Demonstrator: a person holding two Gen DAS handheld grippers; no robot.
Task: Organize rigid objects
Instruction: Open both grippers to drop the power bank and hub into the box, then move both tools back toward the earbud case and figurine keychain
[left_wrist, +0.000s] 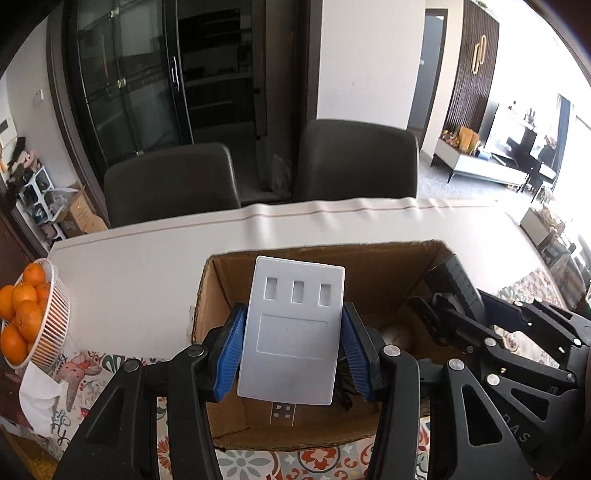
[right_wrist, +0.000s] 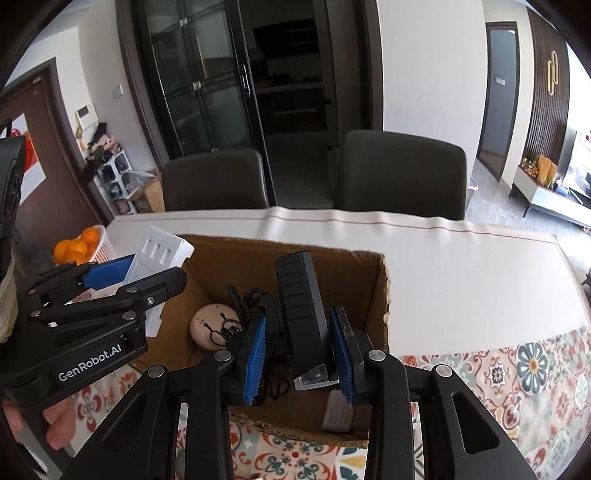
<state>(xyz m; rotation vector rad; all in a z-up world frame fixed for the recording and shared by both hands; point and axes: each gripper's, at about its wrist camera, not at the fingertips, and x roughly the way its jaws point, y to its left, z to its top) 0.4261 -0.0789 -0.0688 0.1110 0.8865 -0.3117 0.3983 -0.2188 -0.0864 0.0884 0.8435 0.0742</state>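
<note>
My left gripper (left_wrist: 293, 321) is shut on a white flat plastic device with three slots (left_wrist: 291, 332), held tilted over the open cardboard box (left_wrist: 369, 258). It also shows in the right wrist view (right_wrist: 159, 254), at the box's left rim (right_wrist: 332, 249). My right gripper (right_wrist: 299, 332) holds a long black device (right_wrist: 301, 314) over the box; the left pad looks slightly apart from it. Inside the box lie a beige round object (right_wrist: 207, 325), black cables (right_wrist: 240, 299) and a small card (right_wrist: 338, 411).
A white basket of oranges (left_wrist: 48, 325) stands at the table's left edge, with crumpled white tissue (left_wrist: 37, 402) beside it. Two dark chairs (left_wrist: 354, 162) stand behind the table. A white cloth (left_wrist: 147, 266) covers the far table; patterned cloth (right_wrist: 517, 373) lies near.
</note>
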